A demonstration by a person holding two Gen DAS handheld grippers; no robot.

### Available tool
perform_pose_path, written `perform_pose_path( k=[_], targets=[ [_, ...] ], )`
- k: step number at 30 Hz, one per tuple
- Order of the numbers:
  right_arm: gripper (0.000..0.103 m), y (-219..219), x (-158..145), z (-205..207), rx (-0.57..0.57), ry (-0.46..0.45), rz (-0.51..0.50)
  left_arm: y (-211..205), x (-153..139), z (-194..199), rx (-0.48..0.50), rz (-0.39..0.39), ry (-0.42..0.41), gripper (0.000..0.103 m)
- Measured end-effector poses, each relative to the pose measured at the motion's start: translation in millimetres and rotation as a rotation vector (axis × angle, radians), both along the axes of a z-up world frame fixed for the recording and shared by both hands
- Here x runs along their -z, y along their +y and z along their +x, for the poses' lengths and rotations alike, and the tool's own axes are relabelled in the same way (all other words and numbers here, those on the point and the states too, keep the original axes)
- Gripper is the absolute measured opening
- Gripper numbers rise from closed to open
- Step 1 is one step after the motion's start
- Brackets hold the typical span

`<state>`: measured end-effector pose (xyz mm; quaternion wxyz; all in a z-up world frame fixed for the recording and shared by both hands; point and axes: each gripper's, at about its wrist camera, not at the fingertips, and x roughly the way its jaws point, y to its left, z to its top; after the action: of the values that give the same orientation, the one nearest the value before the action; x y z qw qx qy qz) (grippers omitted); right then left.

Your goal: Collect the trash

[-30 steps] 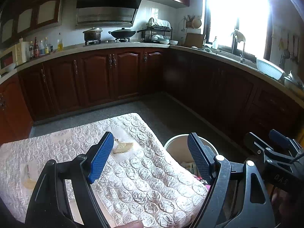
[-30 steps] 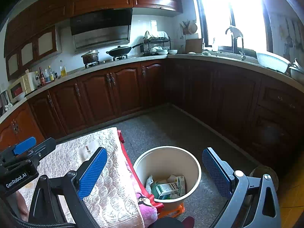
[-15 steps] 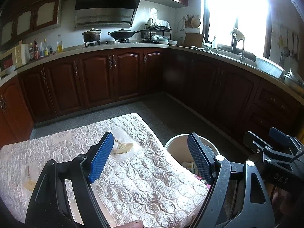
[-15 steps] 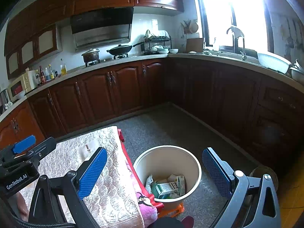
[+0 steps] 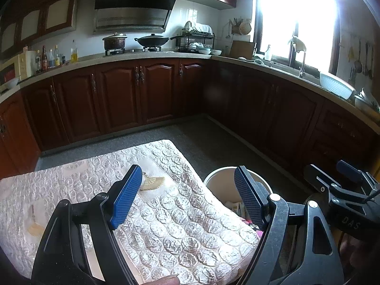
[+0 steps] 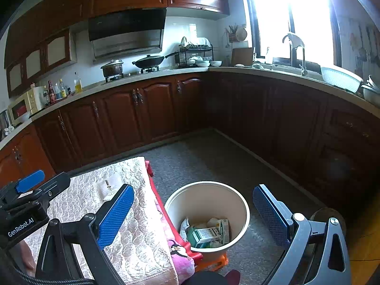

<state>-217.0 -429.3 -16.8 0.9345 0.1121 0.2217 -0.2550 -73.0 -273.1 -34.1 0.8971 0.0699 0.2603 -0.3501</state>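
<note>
Beside the one bin [image 6: 206, 199] I hold two grippers, fingers apart, empty. Inside it lies one green carton [image 6: 206, 234] among wrappers.

One bin [image 6: 242, 204] is seen on the floor, one carton [image 6: 206, 234] inside it, one cloth [image 5: 166, 225] at the left, and one pot [image 5: 114, 41] and one wok [image 5: 152, 40] far off.

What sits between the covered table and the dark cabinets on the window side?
A cream bin holding trash stands on grey floor, clearest in the right wrist view.
</note>
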Motion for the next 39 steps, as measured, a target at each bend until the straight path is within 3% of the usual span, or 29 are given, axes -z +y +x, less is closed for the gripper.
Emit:
perform_pose_path(
  k=[39],
  targets=[
    [0.1, -9.4, 10.3, 16.6, -0.032, 0.047, 0.004, -0.8, 15.2, 6.7, 0.002, 0.007, 0.02, 0.08]
  ],
)
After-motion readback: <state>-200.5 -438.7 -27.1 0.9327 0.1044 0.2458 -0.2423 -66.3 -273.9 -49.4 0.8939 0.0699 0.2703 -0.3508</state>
